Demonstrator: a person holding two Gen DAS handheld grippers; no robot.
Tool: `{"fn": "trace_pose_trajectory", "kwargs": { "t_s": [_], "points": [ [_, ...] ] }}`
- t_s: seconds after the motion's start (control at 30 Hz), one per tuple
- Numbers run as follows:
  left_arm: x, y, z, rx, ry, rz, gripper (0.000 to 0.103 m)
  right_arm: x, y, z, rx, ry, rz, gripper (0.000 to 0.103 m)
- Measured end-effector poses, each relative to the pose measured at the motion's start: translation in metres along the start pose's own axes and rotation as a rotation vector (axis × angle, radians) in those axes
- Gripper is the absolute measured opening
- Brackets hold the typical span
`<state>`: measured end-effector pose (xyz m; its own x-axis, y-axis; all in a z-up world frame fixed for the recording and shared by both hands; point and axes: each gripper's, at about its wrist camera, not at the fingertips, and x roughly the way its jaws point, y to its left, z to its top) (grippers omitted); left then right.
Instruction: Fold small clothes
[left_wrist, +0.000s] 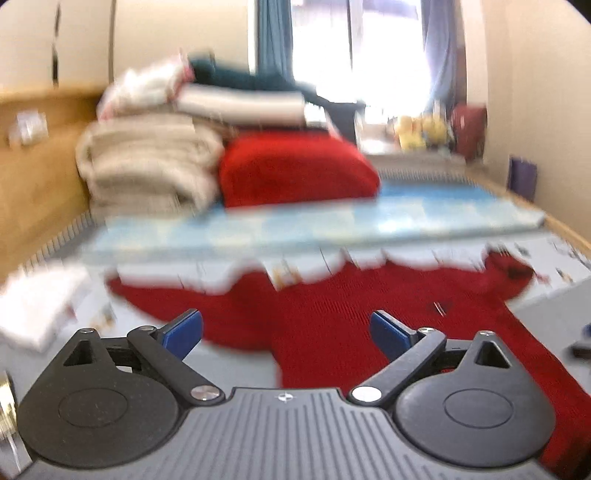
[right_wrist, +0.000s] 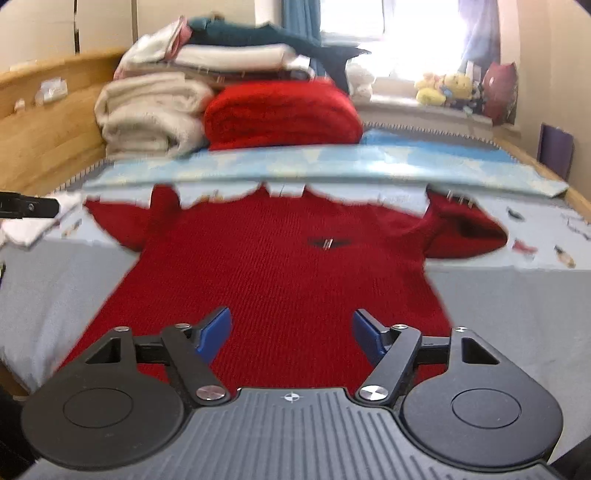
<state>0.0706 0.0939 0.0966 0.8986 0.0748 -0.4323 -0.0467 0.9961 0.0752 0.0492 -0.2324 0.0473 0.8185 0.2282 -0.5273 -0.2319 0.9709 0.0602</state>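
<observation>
A red knit sweater (right_wrist: 288, 266) lies spread flat on the bed (right_wrist: 517, 295). Beyond the sweater a light blue folded sheet (right_wrist: 332, 166) crosses the bed, then a folded red blanket (right_wrist: 280, 114) beside cream towels (right_wrist: 147, 114). Left gripper (left_wrist: 286, 328) and right gripper (right_wrist: 291, 330) hang over the sweater, jaws wide, holding nothing.

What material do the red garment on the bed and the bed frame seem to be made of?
Red garment: probably knitted wool or acrylic, matte; fine ribbed rows show across it. Bed frame: looks like light wood with a smooth, slightly glossy finish, though the blur hides any grain.
</observation>
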Motion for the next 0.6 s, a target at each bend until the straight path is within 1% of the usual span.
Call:
{"fn": "trace_pose_trajectory", "kwargs": {
  "t_s": [0.07, 0.1, 0.17, 0.23, 0.3, 0.37, 0.4, 0.47, 0.53, 0.6],
  "points": [
    [0.003, 0.036, 0.010, 0.017, -0.082, 0.033, 0.099, -0.013, -0.021, 0.022, -0.004, -0.086, -0.020, 0.073],
    [0.008, 0.056, 0.012, 0.023, -0.111, 0.062, 0.099, -0.017, -0.032, 0.032, -0.012, -0.123, -0.036, 0.073],
    [0.018, 0.101, 0.012, 0.013, -0.147, 0.130, 0.100, -0.023, -0.053, 0.049, -0.035, -0.175, -0.098, 0.073],
    [0.034, 0.145, 0.002, 0.000, -0.156, 0.209, 0.100, -0.025, -0.078, 0.061, -0.029, -0.211, -0.173, 0.073],
    [0.054, 0.191, -0.016, -0.002, -0.151, 0.316, 0.100, -0.025, -0.102, 0.069, 0.011, -0.222, -0.250, 0.073],
    [0.073, 0.230, -0.034, 0.017, -0.140, 0.436, 0.101, -0.023, -0.117, 0.068, 0.049, -0.222, -0.309, 0.073],
    [0.082, 0.251, -0.043, 0.015, -0.127, 0.489, 0.101, -0.022, -0.124, 0.067, 0.091, -0.218, -0.331, 0.073],
    [0.101, 0.288, -0.059, -0.001, -0.096, 0.552, 0.101, -0.022, -0.131, 0.066, 0.153, -0.215, -0.347, 0.074],
    [0.126, 0.325, -0.074, 0.010, -0.065, 0.601, 0.101, -0.019, -0.127, 0.067, 0.139, -0.210, -0.357, 0.074],
    [0.146, 0.354, -0.092, 0.014, -0.032, 0.622, 0.101, -0.014, -0.120, 0.070, 0.114, -0.199, -0.350, 0.073]
  ]
}}
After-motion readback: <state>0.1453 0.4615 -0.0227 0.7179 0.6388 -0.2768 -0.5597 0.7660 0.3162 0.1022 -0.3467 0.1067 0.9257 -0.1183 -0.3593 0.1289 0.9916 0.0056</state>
